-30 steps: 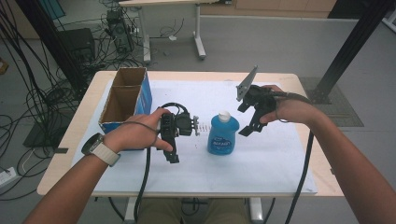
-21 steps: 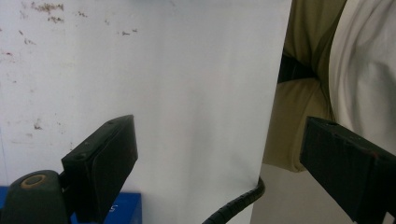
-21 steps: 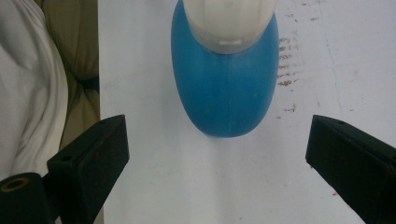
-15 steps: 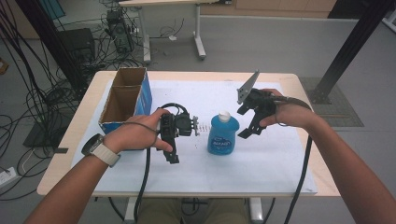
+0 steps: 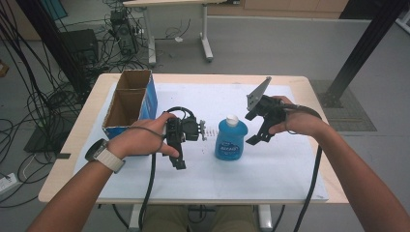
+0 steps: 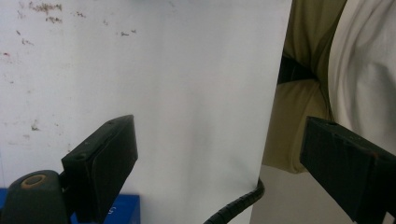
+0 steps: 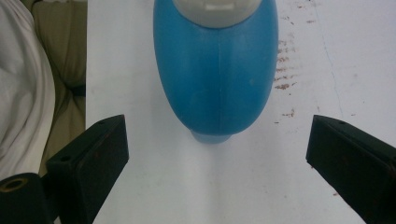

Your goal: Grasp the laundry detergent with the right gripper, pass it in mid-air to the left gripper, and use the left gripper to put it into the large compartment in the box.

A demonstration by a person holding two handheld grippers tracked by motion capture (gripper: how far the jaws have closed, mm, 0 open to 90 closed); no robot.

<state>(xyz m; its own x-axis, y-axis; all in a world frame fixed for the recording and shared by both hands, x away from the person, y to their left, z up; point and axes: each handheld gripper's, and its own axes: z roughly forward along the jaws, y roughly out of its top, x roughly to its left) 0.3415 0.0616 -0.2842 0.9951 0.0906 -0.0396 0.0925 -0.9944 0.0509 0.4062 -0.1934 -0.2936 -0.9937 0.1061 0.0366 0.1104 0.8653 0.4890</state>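
Note:
A blue bottle (image 5: 231, 141) with a white cap stands upright on the white sheet near the table's middle. My right gripper (image 5: 256, 135) hovers just right of it, tilted down toward it, jaws wide open. In the right gripper view the bottle (image 7: 215, 70) lies ahead of the right gripper (image 7: 217, 161), beyond its open jaws and untouched. My left gripper (image 5: 178, 162) is held just left of the bottle, pointing back toward the person. The left gripper (image 6: 219, 163) stands open over bare sheet, with nothing between its jaws.
An open cardboard box (image 5: 126, 104) with blue sides stands at the left of the table, behind my left hand. The white sheet (image 5: 270, 179) covers most of the tabletop. Cables trail from both grippers over the near edge. The person's lap (image 6: 289, 116) lies past that edge.

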